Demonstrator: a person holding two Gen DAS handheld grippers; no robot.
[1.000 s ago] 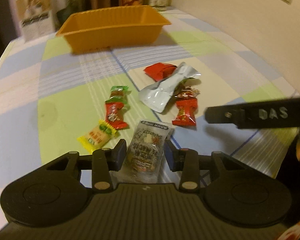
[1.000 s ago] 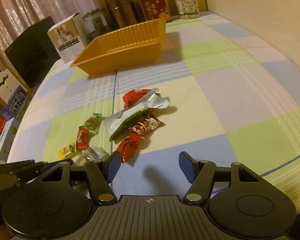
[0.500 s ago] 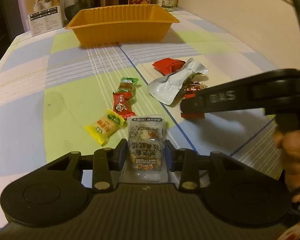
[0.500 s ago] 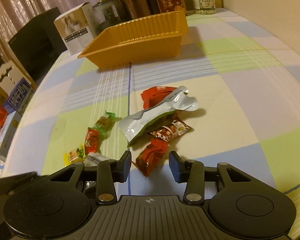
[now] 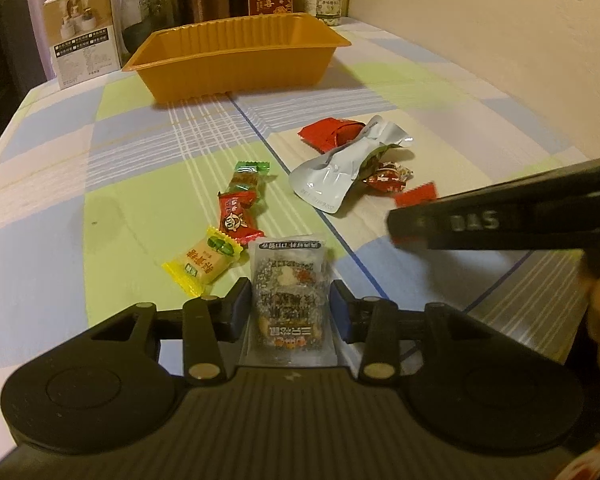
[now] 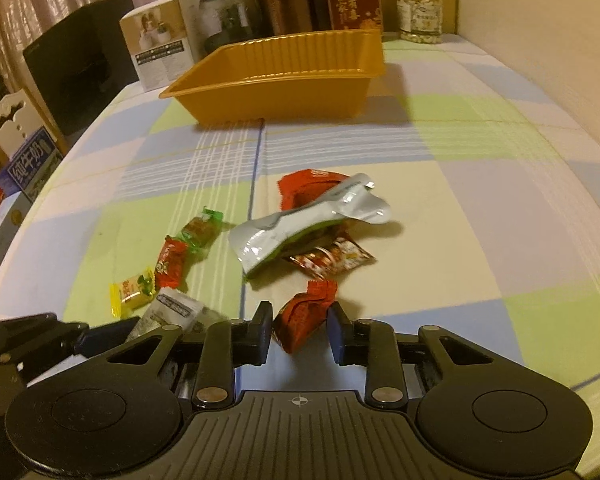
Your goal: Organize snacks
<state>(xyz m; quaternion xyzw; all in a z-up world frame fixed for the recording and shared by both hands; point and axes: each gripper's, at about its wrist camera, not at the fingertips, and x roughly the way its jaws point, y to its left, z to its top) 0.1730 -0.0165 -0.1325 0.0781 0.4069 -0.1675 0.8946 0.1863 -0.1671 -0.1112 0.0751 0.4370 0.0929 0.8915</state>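
Checked tablecloth (image 5: 132,184) under us, our right gripper (image 6: 299,334) has just closed on the red candy (image 6: 306,320), so both tongs now carry something: the left gripper (image 5: 288,312) clamps a clear nut-bar packet (image 5: 287,300). Next, we judge, comes the orange tray (image 5: 236,64), well beyond. "DAS" reads on the right tong's side.

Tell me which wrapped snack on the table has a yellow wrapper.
The small square candy nearest the left gripper, left of the clear packet it holds. The other loose candies are red or green, and the pouch is silver.
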